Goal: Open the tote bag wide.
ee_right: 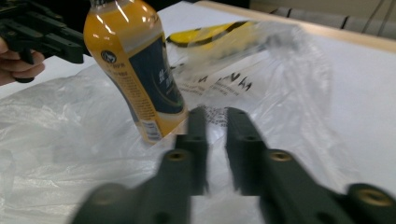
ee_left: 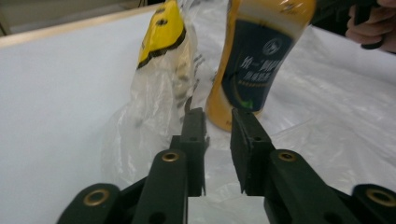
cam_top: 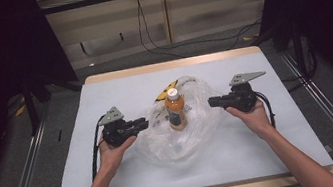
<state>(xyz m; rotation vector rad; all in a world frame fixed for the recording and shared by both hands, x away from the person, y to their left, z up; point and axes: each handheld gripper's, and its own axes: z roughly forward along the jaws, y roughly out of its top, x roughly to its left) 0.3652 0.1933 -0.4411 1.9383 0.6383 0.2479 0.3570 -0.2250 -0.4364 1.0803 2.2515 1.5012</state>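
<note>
An orange drink bottle [cam_top: 175, 109] with a white cap and a dark label stands upright on a crumpled clear plastic bag [cam_top: 182, 144] at the middle of the table. My left gripper [cam_top: 145, 123] points at the bag's left side, its jaws a little apart with nothing between them. My right gripper [cam_top: 211, 101] points in from the right in the same way. In the left gripper view the jaws [ee_left: 217, 114] stand just short of the bottle [ee_left: 254, 60]. In the right gripper view the jaws [ee_right: 215, 112] hover over the plastic [ee_right: 289, 93] beside the bottle [ee_right: 140, 70].
A yellow-and-black packet [cam_top: 162, 94] lies inside the bag behind the bottle. The table carries a pale grey mat [cam_top: 118, 182] with a wooden edge. Metal rails run along both sides, and cables lie on the floor beyond the far edge.
</note>
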